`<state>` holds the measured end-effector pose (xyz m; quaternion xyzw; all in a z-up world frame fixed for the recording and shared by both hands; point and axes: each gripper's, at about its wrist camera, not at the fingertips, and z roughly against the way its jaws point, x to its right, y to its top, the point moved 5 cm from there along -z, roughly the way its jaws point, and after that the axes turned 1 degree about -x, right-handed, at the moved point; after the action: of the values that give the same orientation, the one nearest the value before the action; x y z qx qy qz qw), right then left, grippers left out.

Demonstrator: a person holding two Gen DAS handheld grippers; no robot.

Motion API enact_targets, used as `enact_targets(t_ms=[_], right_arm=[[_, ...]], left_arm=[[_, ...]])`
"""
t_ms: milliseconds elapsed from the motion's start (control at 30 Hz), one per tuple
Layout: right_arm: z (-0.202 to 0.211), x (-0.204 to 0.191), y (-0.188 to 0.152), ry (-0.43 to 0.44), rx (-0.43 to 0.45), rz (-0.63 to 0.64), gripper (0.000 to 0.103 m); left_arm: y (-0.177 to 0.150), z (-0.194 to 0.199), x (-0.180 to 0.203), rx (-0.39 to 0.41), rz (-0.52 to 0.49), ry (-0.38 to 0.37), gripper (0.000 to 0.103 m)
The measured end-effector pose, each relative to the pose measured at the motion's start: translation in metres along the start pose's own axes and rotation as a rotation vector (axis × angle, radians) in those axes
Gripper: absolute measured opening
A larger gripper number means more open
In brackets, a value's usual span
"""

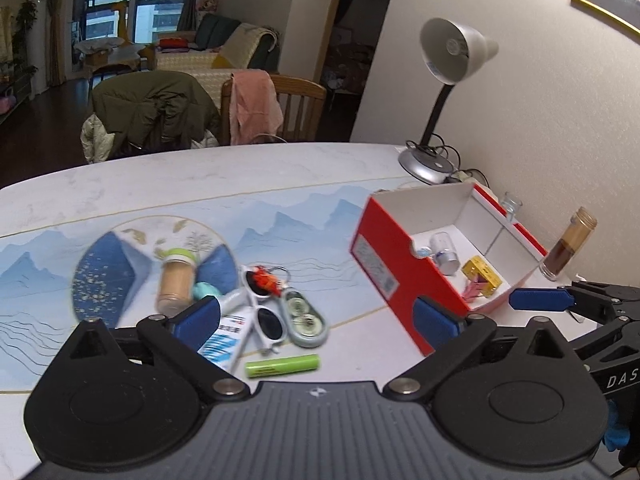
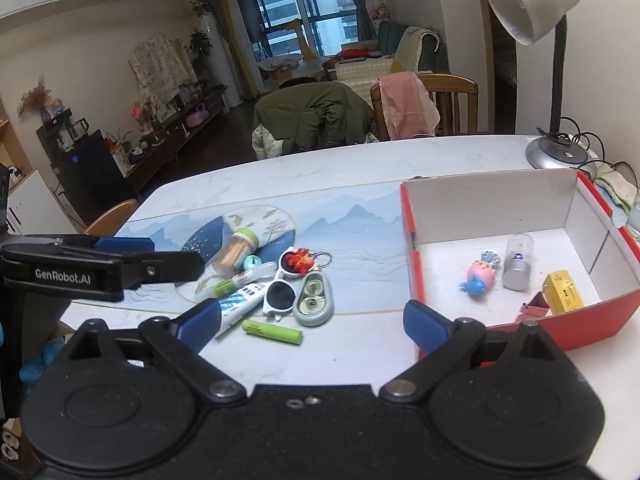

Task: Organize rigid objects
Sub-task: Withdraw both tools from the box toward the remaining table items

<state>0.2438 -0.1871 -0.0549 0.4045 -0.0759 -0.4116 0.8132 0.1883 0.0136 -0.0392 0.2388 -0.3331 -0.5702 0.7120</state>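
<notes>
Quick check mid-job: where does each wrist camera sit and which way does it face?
Left wrist: on the left gripper, angled down at the table clutter; right gripper enters from the right.
Right wrist: on the right gripper, facing clutter and red box; left gripper enters from the left.
Shared: green battery, sunglasses, box, lamp.

**Soft indoor light, blur in the left view**

The room is evenly lit from above, and the light is a little cool. The table (image 2: 360, 184) is bright without hard glare; shadows under the small things are short and soft. The window (image 2: 304, 4) at the back is dark blue. The desk lamp (image 1: 456, 50) looks unlit. In the left wrist view the jar (image 1: 176, 280) and sunglasses (image 1: 264, 312) are smeared by motion; the right wrist view is sharper. Both views bend strongly at the edges, with dark corners.
</notes>
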Motion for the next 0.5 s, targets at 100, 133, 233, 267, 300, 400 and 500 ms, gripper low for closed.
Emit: enact_targets(t_ms=[100,133,233,267,300,400,500], right_arm=[[-0.008,-0.010,-0.001,-0.002,-0.012,0.010,0.098],[-0.011,-0.014,-0.001,-0.001,-0.018,0.012,0.098],[-0.019,-0.024,-0.001,0.000,-0.032,0.026,0.098],[-0.022,-0.027,-0.002,0.000,-0.039,0.030,0.098],[-0.026,-0.031,-0.002,0.000,-0.047,0.035,0.098],[-0.037,-0.040,-0.003,0.012,-0.064,0.060,0.097],[-0.048,-0.048,-0.003,0.029,-0.083,0.084,0.097]], left_arm=[[-0.002,0.003,-0.019,0.005,0.021,0.013,0.103],[-0.002,0.004,-0.026,0.007,0.028,0.016,0.103],[-0.004,0.004,-0.045,0.007,0.037,0.028,0.103],[-0.005,0.003,-0.050,0.004,0.037,0.032,0.103],[-0.006,0.002,-0.055,0.000,0.039,0.035,0.103],[-0.011,-0.004,-0.068,-0.008,0.038,0.025,0.103],[-0.015,-0.011,-0.074,-0.014,0.025,0.012,0.103]])
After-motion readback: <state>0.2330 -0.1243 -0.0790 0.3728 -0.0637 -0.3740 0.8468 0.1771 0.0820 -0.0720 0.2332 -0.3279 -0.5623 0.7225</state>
